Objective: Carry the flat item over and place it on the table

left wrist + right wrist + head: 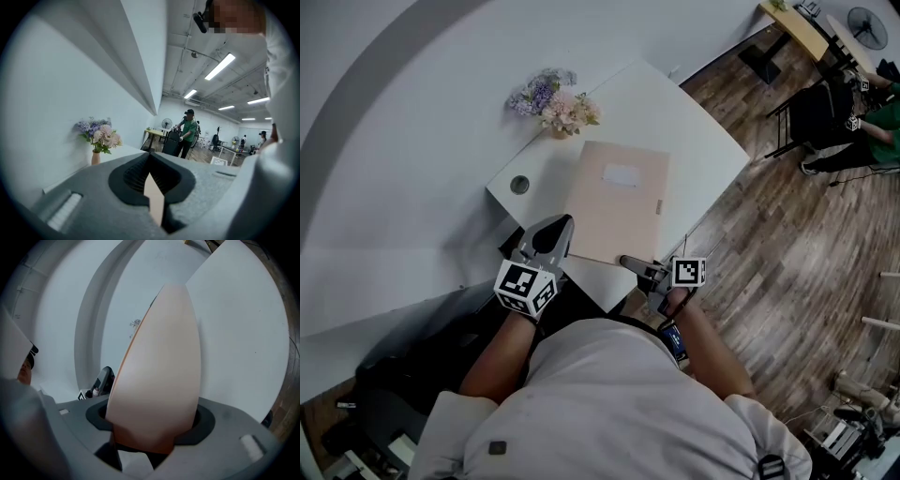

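- The flat item (617,202), a thin pale-beige rectangular folder with a white label, lies over the white surface (703,141), its long axis pointing away from the person
- Its near short edge is clamped by the left hand-held gripper (551,234) and the right hand-held gripper (635,264)
- A bunch of flowers (555,105) stands near its far left corner, and a round hole (519,185) lies to its left

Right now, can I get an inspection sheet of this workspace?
Surface: white table with a round hole.
Job's things: beige flat folder over the table, its near edge overhanging.
Clutter: flower vase at the far corner.
Grippers: left gripper and right gripper each have fingers closed on the folder's near edge.
Cables: nothing seen.
Surroundings: wood floor, white wall, person in green by another desk.
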`<state>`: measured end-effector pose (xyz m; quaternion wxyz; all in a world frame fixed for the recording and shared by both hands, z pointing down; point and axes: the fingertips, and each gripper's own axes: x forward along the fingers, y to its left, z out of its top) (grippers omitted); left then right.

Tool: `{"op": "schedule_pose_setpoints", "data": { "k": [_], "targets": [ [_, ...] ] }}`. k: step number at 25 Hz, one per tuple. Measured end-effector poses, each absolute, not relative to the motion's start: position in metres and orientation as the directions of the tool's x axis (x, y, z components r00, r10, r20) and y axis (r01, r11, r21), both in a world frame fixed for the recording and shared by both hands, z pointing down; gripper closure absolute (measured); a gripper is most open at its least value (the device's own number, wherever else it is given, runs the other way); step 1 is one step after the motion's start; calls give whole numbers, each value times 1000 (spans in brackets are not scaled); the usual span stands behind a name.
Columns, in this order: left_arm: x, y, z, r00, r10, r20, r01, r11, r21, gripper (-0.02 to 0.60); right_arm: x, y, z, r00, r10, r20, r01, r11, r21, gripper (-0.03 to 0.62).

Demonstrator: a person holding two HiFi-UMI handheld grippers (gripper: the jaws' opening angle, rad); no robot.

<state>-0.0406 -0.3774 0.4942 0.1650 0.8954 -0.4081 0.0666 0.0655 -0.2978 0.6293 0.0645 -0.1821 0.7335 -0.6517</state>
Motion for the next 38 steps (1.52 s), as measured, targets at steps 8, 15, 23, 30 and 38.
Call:
{"op": "schedule_pose_setpoints", "data": {
  "k": [8,15,23,30,38],
  "targets": [
    [-41,-402,528,664,-681,309,-748,-613,255,580,65,-315,677,-909,-347,229,-257,38,-966,266],
    [-38,-412,553,666,-662,343,-745,-610,270,581,63,-322,704,-913,-323,250,-281,53,-958,266],
    [-35,-419,564,673,-649,356,-739,-610,285,581,60,-319,739,-903,-301,305,-350,105,-931,264],
    [-35,-415,571,672,-642,370,-740,-601,300,581,61,-312,758,-896,-273,350,-385,86,-919,261],
    [-37,-412,581,677,-633,375,-736,-594,325,580,73,-307,785,-817,-262,513,-548,75,-833,172]
  ]
}}
